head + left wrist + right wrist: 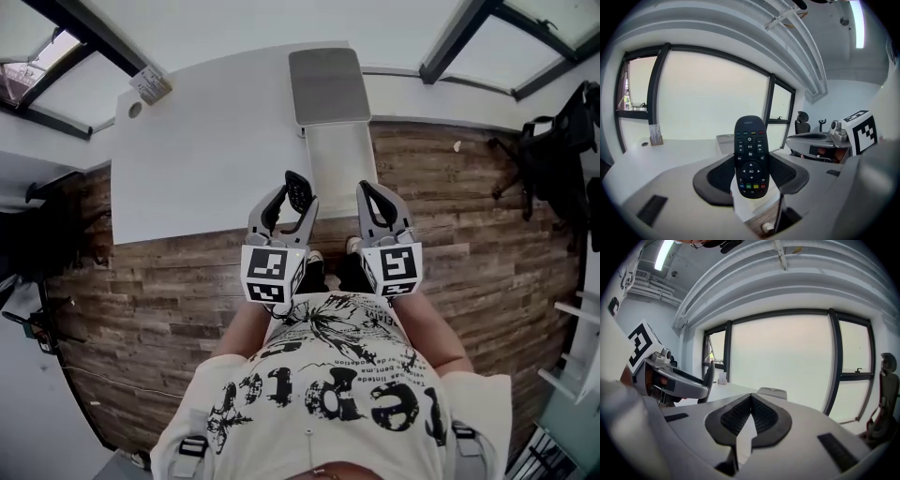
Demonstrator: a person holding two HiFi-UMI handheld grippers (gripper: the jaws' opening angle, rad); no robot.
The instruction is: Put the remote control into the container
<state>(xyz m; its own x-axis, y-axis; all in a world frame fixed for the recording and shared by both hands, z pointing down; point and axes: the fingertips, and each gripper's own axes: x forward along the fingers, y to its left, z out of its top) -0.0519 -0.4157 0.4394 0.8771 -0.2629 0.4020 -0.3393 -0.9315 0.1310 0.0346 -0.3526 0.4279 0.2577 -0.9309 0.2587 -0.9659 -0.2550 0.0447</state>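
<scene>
The remote control is clamped upright between the fingers of the left gripper; the fingers of the right gripper are pressed together, empty.

remote control: middle button reads "ok"; top brand print too small.

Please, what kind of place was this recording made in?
Probably an office or meeting room: a large white table stands on a wood-plank floor, tall dark-framed windows line the wall, and a black office chair stands by them.
</scene>
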